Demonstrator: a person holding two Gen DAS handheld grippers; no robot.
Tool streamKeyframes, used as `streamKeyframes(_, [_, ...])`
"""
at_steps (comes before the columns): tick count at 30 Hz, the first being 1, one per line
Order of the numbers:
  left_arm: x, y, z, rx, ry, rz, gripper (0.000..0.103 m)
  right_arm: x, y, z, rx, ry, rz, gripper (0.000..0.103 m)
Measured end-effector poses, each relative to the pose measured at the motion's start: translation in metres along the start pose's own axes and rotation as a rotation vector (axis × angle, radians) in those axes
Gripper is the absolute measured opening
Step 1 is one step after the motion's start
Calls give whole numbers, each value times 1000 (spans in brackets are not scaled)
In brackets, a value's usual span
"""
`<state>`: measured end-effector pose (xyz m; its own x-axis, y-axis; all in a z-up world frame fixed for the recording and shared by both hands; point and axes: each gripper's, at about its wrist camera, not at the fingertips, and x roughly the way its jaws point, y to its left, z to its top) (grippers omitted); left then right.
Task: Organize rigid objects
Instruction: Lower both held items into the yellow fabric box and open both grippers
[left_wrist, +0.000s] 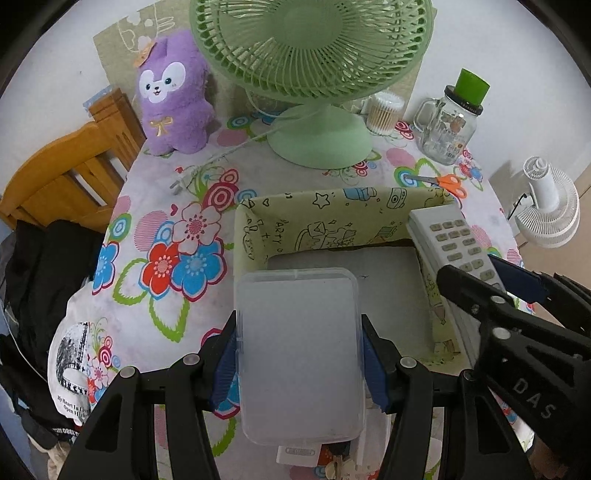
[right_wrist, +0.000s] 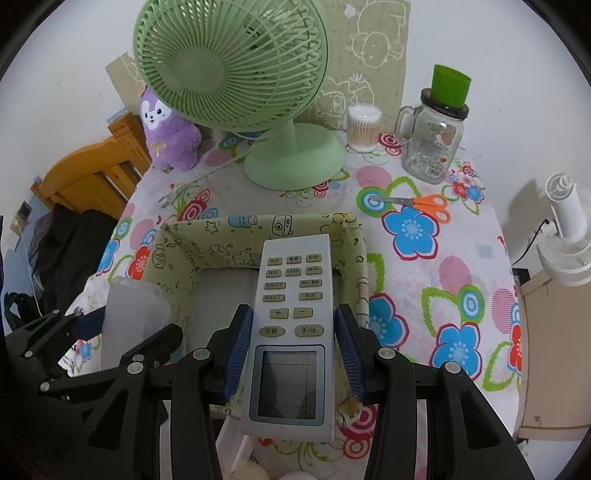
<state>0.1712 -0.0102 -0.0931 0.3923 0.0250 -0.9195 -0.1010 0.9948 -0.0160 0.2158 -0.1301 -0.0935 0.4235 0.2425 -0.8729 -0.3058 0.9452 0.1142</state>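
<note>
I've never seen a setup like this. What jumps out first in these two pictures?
The big green fan at the back of the flowery table dominates, with a purple plush toy to its left. Up close, the left tool grips a frosted plastic box, and the right tool grips a white remote control. Both are held over a cloth-lined storage box with cartoon drawings.

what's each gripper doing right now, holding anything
Left gripper: shut on the translucent plastic case, over the fabric storage box.
Right gripper: shut on the white remote control, over the same box.
</note>
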Motion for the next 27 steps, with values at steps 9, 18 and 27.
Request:
streamKeyframes(9, [17, -8, 6, 18, 24, -11, 61, 27, 2, 7, -4, 41, -5, 49])
streamKeyframes(18, [41, -12, 11, 17, 53, -19, 61, 51, -3, 8, 37, 85, -27, 49])
streamKeyframes(27, [51, -23, 9, 73, 50, -14, 71, 59, 6, 8, -16, 94, -64, 51])
